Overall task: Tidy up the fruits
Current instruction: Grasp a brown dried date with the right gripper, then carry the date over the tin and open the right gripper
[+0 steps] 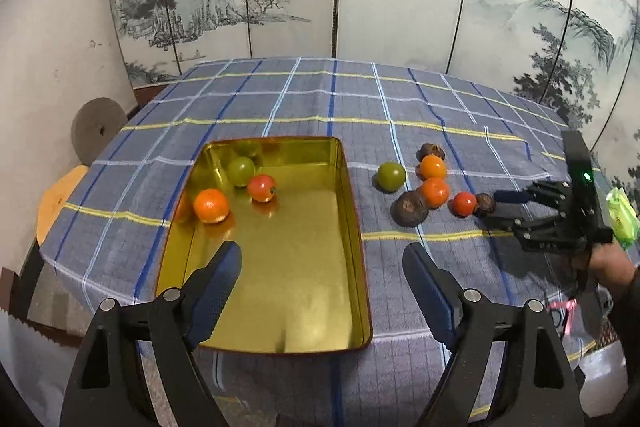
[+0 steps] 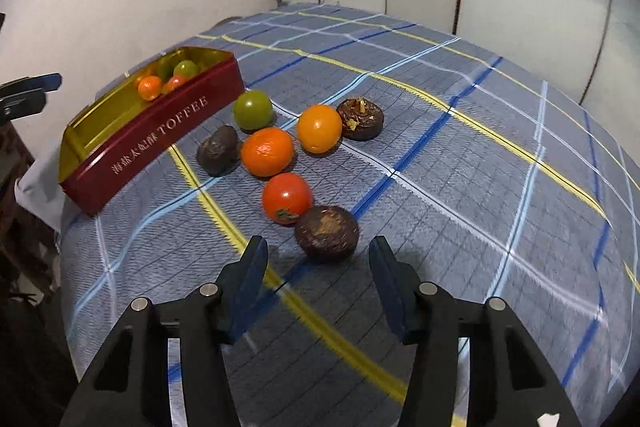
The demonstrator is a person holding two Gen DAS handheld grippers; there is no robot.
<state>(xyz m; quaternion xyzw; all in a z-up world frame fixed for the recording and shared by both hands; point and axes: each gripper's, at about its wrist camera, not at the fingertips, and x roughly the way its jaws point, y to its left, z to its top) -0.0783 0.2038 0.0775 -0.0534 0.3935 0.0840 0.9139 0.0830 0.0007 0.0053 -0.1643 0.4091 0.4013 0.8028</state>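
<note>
Sorting fruit into the tin (image 1: 356, 227) on the tabletop (image 2: 440, 167): three pieces already lie in it, while seven sit in a cluster just beside it. Left gripper (image 1: 322, 263) hangs over the tin's near end, jaws wide and empty; right gripper (image 2: 318, 259) faces the cluster, jaws apart and holding nothing, the dark fruit (image 2: 326, 233) just ahead of their tips. Next move, by judgement: advance to straddle that fruit, avoid nudging the touching tomato (image 2: 287, 198), then close.

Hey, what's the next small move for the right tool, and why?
Probably ease the right tool forward and down around the nearest dark brown fruit. It lies just ahead of the open fingers, untouched, outside the tin.
</note>
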